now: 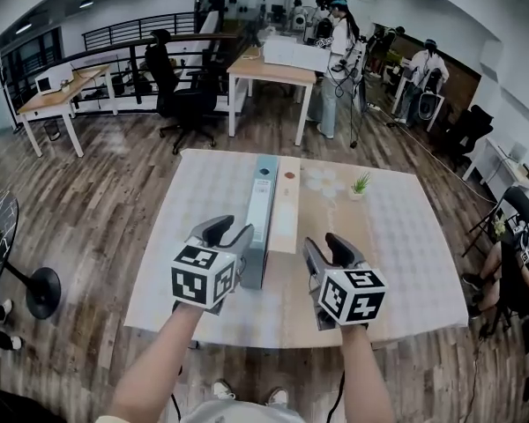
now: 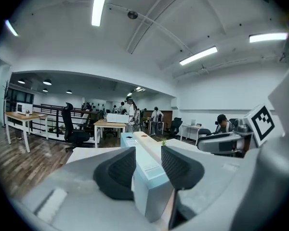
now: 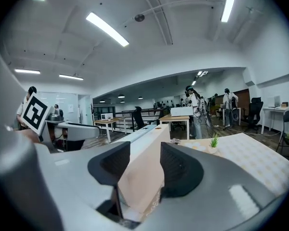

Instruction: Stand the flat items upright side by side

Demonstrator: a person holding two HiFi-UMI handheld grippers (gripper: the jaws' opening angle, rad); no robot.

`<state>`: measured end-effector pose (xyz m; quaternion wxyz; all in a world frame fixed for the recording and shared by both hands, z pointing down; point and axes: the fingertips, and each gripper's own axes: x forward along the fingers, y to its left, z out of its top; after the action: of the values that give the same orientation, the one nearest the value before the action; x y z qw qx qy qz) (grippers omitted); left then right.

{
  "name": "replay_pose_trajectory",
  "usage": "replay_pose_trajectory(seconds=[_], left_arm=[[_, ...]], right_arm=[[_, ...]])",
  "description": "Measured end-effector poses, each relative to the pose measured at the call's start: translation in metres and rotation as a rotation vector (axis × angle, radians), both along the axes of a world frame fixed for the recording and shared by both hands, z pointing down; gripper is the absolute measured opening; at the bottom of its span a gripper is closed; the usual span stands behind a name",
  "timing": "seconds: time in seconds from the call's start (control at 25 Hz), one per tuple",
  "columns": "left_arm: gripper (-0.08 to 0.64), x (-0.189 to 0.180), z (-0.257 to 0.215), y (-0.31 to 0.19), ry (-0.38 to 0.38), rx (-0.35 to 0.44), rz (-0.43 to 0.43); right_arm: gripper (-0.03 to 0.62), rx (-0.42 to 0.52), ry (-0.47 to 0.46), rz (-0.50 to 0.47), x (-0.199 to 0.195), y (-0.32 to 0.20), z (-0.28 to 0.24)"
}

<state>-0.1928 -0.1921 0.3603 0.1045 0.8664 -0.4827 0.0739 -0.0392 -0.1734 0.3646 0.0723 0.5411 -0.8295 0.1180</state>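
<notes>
Our left claw (image 2: 148,166) was clamped on the near end of a long light-blue flat box (image 1: 263,203), a dark ribbed pad pressing on each of its broad sides. The blue box stood on its long narrow edge, its slim top face turned up and running straight away from us.

Our right claw (image 3: 145,165) gripped the near end of a long pale beige flat box (image 1: 286,203) in the same way. From that claw's own camera the beige box looked tilted rather than fully upright.

The two boxes lay lengthwise, just beside each other, down the middle of the bench (image 1: 397,236). A small green potted plant (image 1: 361,184) stood near the far right of the bench, well apart from both boxes. Around the bench was wooden floor (image 1: 97,201).
</notes>
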Motion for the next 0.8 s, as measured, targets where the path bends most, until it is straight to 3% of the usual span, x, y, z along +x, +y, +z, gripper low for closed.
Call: replay_pose_trajectory(seconds=[0.6,0.8], left_arm=[[0.028,0.023,-0.015,0.017,-0.057,0.043,-0.080],[0.005,0.024,-0.012,0.019,-0.067,0.038,-0.095]], right_arm=[[0.004,0.057,0.034,0.059,0.055,0.013,-0.024],[-0.002,0.059,0.036,0.058,0.064,0.013,-0.024]])
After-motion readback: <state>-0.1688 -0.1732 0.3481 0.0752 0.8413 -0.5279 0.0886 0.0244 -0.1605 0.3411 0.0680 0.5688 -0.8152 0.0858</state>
